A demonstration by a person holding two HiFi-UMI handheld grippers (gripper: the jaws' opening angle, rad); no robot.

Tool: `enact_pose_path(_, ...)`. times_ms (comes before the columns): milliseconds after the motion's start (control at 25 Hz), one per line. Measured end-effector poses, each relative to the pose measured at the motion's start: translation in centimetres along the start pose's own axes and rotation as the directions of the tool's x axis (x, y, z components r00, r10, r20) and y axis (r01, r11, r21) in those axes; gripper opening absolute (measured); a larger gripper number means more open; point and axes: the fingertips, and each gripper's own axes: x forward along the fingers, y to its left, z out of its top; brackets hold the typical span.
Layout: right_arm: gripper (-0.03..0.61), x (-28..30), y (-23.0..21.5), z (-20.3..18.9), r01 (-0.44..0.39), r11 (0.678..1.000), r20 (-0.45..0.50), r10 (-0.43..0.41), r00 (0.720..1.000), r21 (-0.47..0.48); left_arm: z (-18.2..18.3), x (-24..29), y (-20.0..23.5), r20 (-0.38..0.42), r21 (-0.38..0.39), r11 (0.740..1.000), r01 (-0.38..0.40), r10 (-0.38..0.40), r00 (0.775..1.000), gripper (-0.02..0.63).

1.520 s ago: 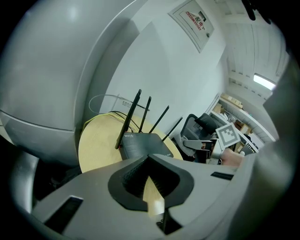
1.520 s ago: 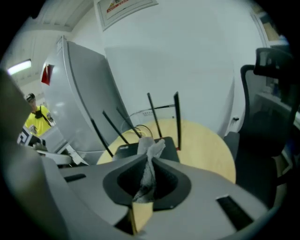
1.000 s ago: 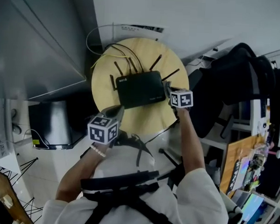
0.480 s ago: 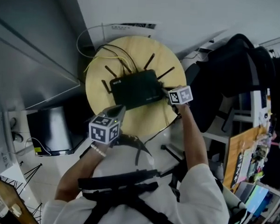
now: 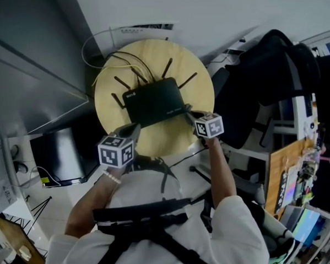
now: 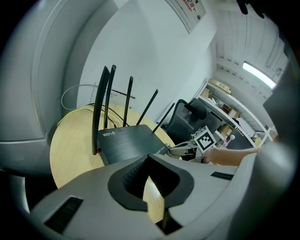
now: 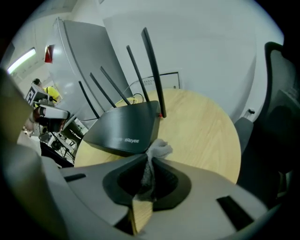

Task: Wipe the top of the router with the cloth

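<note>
Back to the near corner of the router (image 5: 154, 100) slides your right gripper (image 7: 151, 158), clenched on the cloth (image 7: 158, 150), left gripper (image 6: 149, 161) closed empty; looks mid-wipe, so sweep across the top next.

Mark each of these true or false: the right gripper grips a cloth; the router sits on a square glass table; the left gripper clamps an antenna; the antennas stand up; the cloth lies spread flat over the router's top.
1. The right gripper is shut on a cloth. True.
2. The router sits on a square glass table. False: the table is round and wooden.
3. The left gripper clamps an antenna. False: its jaws are together with nothing between them, short of the router.
4. The antennas stand up from the router. True.
5. The cloth lies spread flat over the router's top. False: it is bunched in the right gripper, by the router's near edge.
</note>
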Motion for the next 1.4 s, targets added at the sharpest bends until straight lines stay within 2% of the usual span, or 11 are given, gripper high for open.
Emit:
enact_pose_path(200,0.040,0.6,3.4,-1.7,-0.046,0.998,0.037,0.045,0.998,0.045,-1.1,-0.4,0.2,-0.008,-0.020,1.000,-0.014,0.014,1.000,-0.003)
enact_pose_path(440,0.040,2.1,9.6,-1.1,-0.151,0.988,0.040,0.152,0.988,-0.030,-2.0,-0.8,0.3,-0.008,-0.030,0.999,-0.032,0.032,0.999,-0.003)
enact_pose_path(840,0.040,5.6,19.4,-1.3,-0.320,0.941,-0.016,0.321,0.947,-0.106,-3.3,-2.9,2.5,0.018,-0.087,0.991,-0.097,0.099,0.995,-0.003)
enact_pose_path(1120,0.040,7.4,24.2,-1.1,-0.378,0.912,-0.072,0.371,0.926,-0.159,-3.3,-4.7,4.3,0.057,-0.140,0.981,-0.132,0.141,0.988,-0.003)
enact_pose_path(1240,0.040,7.9,25.6,-0.9,-0.399,0.904,-0.078,0.391,0.917,-0.153,-3.4,-5.3,4.8,0.068,-0.167,0.976,-0.140,0.153,0.986,-0.003)
enact_pose_path(1320,0.040,8.1,26.4,-0.6,-0.397,0.909,-0.062,0.392,0.918,-0.129,-3.5,-5.6,5.2,0.075,-0.180,0.973,-0.146,0.162,0.984,-0.003)
enact_pose_path(1400,0.040,8.1,26.8,0.5,-0.368,0.927,-0.022,0.368,0.930,-0.076,-3.4,-6.0,5.5,0.086,-0.194,0.969,-0.153,0.172,0.981,-0.003)
